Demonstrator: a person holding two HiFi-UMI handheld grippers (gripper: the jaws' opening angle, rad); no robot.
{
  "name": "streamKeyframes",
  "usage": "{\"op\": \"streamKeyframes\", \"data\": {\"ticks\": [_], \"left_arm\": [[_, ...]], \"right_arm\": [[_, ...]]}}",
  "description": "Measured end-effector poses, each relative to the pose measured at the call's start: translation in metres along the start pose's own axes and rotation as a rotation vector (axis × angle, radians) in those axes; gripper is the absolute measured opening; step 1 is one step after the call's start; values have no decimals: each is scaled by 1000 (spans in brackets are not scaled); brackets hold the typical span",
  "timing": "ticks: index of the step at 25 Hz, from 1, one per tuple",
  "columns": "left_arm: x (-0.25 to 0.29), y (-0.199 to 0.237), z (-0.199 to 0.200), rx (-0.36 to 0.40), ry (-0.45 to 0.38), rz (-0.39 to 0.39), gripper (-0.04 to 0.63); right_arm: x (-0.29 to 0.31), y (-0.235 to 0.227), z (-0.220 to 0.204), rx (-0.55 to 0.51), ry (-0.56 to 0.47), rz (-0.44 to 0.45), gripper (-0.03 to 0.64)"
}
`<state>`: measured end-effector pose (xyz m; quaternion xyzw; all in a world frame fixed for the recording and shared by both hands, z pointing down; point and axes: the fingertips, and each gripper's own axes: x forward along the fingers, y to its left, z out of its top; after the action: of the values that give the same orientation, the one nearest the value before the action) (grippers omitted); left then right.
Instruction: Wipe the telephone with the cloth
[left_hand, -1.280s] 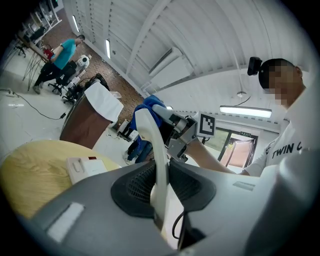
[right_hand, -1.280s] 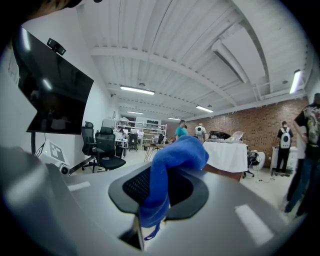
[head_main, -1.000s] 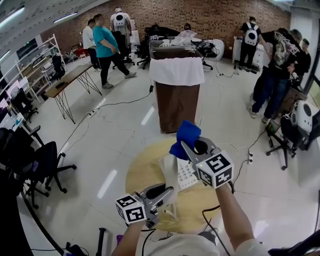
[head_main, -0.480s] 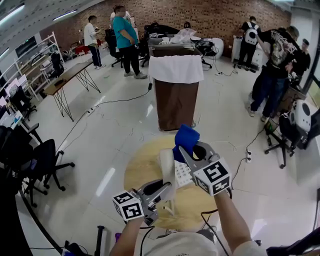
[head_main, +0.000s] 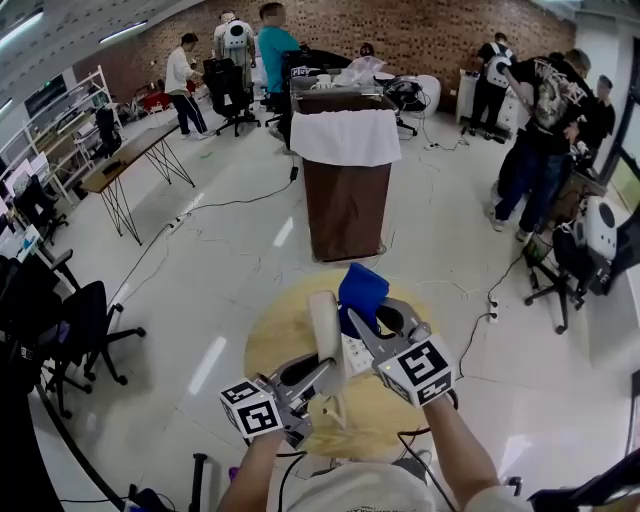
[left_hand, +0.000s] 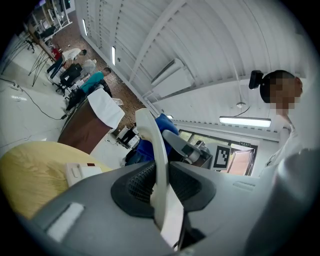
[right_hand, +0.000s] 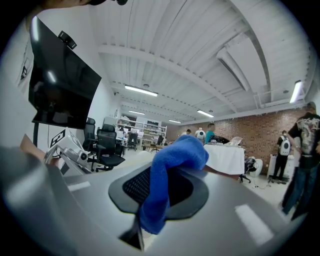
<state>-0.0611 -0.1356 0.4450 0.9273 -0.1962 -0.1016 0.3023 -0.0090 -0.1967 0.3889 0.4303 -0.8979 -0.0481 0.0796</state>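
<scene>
The left gripper is clamped on the white handset and holds it upright above the round table, where the telephone base lies. The right gripper pinches the blue cloth, which sits right beside the handset's upper part, probably touching it, though the head view is too small to be sure. To wipe well, the left grip should hold steady while the cloth presses and draws along the handset's length, then round its other faces.
</scene>
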Motion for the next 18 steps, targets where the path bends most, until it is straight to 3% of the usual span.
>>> {"op": "streamKeyframes", "data": {"ticks": [18], "left_arm": [[7,4,20,-25,-76,39,81]], "right_arm": [[-22,41,-28,-54,29,81,63]]}}
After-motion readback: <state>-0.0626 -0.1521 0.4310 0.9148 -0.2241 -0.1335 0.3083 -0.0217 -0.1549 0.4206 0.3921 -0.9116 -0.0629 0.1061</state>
